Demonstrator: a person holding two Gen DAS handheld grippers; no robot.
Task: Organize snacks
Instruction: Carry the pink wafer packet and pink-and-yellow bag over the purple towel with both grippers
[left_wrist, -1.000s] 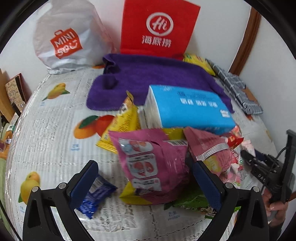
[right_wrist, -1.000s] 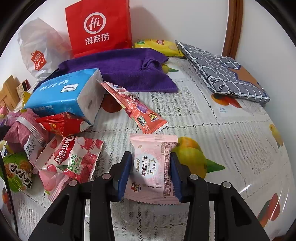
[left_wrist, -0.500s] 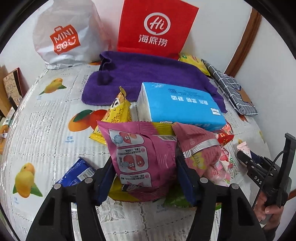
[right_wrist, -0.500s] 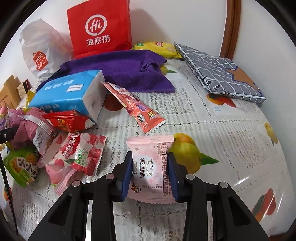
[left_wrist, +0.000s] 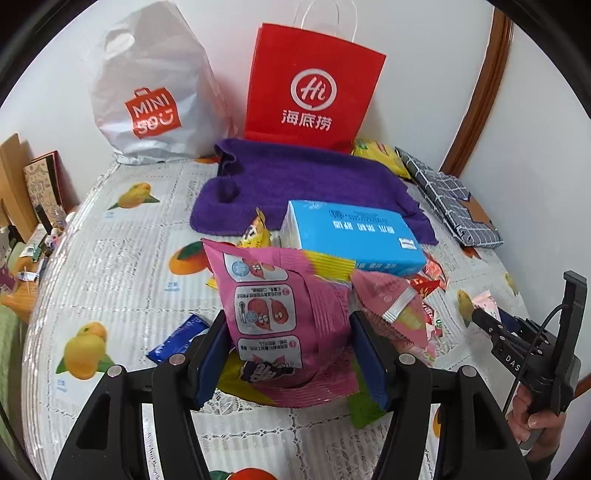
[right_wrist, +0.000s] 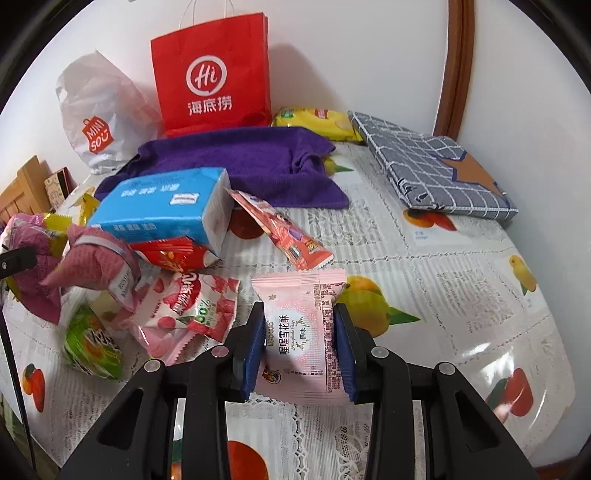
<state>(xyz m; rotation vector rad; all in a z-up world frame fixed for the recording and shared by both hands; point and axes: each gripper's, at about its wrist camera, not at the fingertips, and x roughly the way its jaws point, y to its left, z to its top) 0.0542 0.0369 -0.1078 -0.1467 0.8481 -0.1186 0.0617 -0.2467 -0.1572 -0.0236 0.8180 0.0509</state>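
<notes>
Snacks: magenta bag (left_wrist: 284, 314) in left claw (left_wrist: 291, 354), pink packet (right_wrist: 301, 332) in right claw (right_wrist: 300, 349).

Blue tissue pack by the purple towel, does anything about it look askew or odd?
Yes. The blue tissue pack is not flat on the table: it sits tilted on top of snack packets, with a red packet wedged under its near end and a long red-pink packet leaning against its white end.

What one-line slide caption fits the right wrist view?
Right gripper clamps a pale pink snack packet above the fruit-print tablecloth, beside scattered snacks and a blue tissue pack.
</notes>
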